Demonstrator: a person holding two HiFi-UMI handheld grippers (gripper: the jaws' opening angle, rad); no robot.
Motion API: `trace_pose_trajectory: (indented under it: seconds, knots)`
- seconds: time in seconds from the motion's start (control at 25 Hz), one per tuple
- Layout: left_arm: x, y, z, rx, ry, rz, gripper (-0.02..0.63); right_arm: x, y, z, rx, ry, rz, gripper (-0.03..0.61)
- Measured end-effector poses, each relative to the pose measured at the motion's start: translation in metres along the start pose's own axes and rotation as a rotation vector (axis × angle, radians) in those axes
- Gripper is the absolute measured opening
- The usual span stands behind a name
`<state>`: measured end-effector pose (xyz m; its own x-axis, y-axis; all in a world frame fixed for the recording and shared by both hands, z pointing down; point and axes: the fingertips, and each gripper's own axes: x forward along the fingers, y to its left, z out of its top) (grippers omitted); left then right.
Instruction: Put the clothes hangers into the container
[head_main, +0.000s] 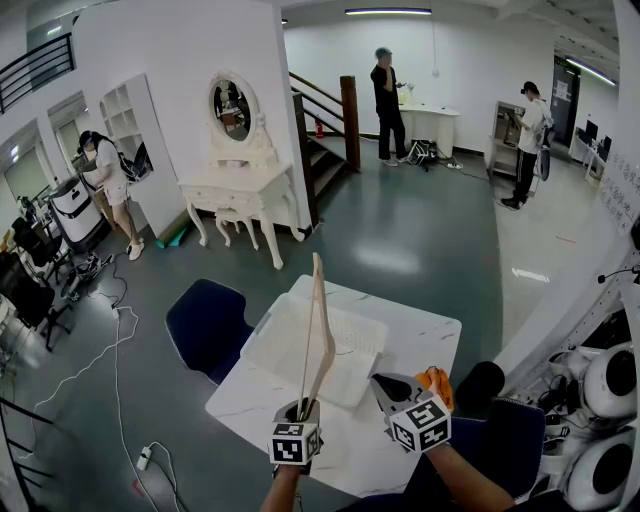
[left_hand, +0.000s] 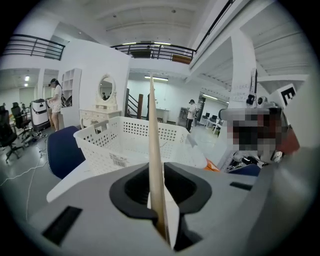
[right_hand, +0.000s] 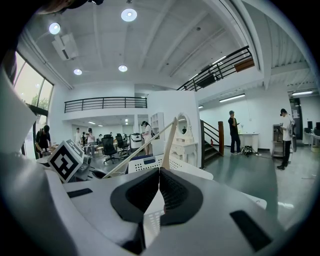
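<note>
Pale wooden clothes hanger (head_main: 318, 330): stands on end, nearly upright, at the near edge of the white perforated plastic basket (head_main: 352, 322), top rising over the basket. Left claw (head_main: 302, 408) is clamped on its lower end, pads tight on the thin wood. Looks light, stiff and smooth. Held at one end it's a long lever and likely to pivot in the pads; a grip nearer mid-arm would be steadier. Hook not visible. Right claw (right_hand: 159, 172) is closed on nothing, hovering right of the basket's near corner. Basket sits on a white marble-pattern desk (head_main: 425, 335).
</note>
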<state>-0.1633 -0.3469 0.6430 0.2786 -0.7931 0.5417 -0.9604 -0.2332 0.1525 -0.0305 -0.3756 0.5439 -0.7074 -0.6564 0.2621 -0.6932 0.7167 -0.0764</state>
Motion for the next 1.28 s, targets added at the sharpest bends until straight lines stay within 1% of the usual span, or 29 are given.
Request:
trace_pose_trajectory:
  seconds: [0.12,0.28,0.4,0.6,0.88,1.28]
  knots:
    - [0.000,-0.001,0.002,0.027,-0.010,0.008,0.076,0.000,0.000,-0.001,0.001,0.002,-0.002,0.020]
    - [-0.002,-0.002,0.008,0.037,-0.030,0.009,0.111,-0.001,0.000,-0.003,0.004,0.003,-0.001,0.020]
    - [-0.002,-0.001,0.013,0.046,-0.029,0.015,0.137,-0.001,0.000,-0.004,0.005,0.007,0.000,0.020]
    - [-0.008,0.007,0.022,0.059,-0.051,0.051,0.148,-0.001,0.002,-0.005,0.008,0.007,-0.002,0.020]
    - [-0.012,0.009,0.043,0.070,-0.107,0.063,0.153,-0.002,-0.001,-0.007,0.007,0.010,-0.003,0.020]
    - [-0.008,0.006,0.034,0.085,-0.089,0.052,0.155,-0.003,-0.003,-0.011,0.009,0.020,-0.009,0.020]
